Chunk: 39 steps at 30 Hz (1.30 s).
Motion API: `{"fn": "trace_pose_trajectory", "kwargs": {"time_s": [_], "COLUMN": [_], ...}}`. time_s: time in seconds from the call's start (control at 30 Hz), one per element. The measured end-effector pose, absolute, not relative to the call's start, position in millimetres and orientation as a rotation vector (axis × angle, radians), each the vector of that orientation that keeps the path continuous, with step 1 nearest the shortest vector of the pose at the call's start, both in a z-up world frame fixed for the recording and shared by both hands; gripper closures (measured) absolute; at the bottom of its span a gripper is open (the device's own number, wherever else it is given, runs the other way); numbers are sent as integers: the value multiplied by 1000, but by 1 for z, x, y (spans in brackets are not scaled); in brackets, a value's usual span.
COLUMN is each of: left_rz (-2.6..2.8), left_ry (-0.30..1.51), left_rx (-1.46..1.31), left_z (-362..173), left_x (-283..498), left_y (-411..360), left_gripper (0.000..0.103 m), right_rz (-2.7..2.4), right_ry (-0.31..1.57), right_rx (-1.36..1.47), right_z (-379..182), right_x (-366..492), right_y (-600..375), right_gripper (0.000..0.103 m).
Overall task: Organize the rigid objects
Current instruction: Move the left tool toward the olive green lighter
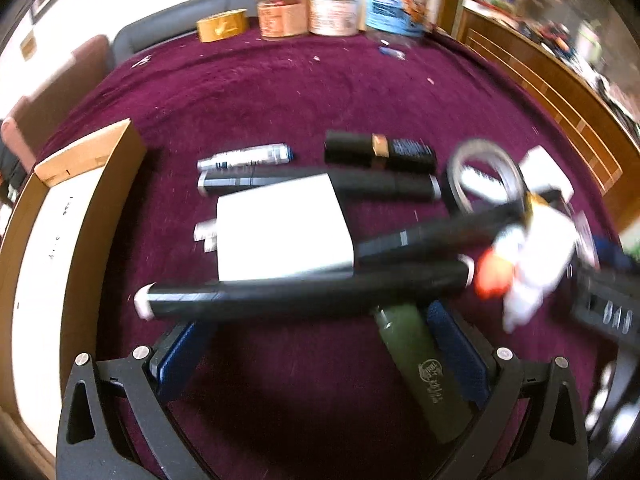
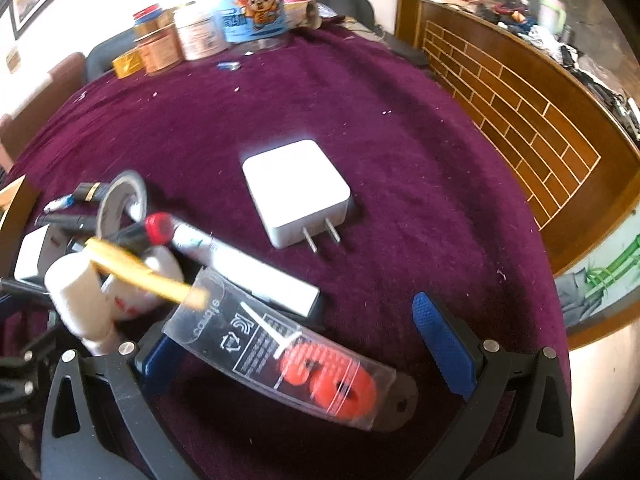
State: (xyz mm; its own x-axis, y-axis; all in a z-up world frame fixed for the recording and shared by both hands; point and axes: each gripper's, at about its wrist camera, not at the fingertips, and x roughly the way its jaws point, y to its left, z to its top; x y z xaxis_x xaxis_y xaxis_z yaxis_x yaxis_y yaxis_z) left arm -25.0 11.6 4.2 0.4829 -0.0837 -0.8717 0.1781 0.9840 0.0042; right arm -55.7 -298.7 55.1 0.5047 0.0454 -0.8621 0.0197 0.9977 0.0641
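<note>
Lying crosswise just ahead of the left tongs, which gaped wide and empty, the long black marker sat nearest them, while the right tongs, seemingly also open, straddled a clear packet.

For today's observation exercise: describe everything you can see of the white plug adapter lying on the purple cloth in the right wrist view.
The white plug adapter is a squarish block with rounded corners, apparently smooth matte plastic. Two flat metal prongs stick out of its near side, pointing toward the camera. It lies flat on the purple cloth, alone, touching nothing else. The right claw is open, short of it.
</note>
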Motion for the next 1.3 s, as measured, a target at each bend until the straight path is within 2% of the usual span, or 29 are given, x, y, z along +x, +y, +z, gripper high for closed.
{"fn": "trace_pose_trajectory", "kwargs": {"time_s": [0.53,0.67,0.77,0.83,0.93,1.0,1.13,1.3], "left_rz": [-190,-218,-203,-187,-197,-283,-326,-295], "left_ry": [1042,1041,1031,1027,1015,1090,1020,998], "left_rx": [121,136,148,156,224,118,-44,-80], "left_z": [5,4,4,5,8,7,28,34], "left_x": [-50,-58,-64,-68,-74,-71,-78,-80], "left_y": [17,18,16,15,8,21,62,98], "left_gripper": [1,1,1,1,1,2,2,2], "right_rz": [-82,-158,-240,-202,-191,-209,-261,-257], "right_ry": [1172,974,650,539,645,666,694,712], "right_rx": [61,15,-19,17,83,111,149,250], "right_z": [62,106,151,161,148,136,113,94], "right_x": [-66,-94,-133,-146,-129,-123,-116,-115], "right_y": [-291,-289,-280,-276,-277,-281,-299,-322], "right_gripper": [0,0,0,0,0,0,0,0]}}
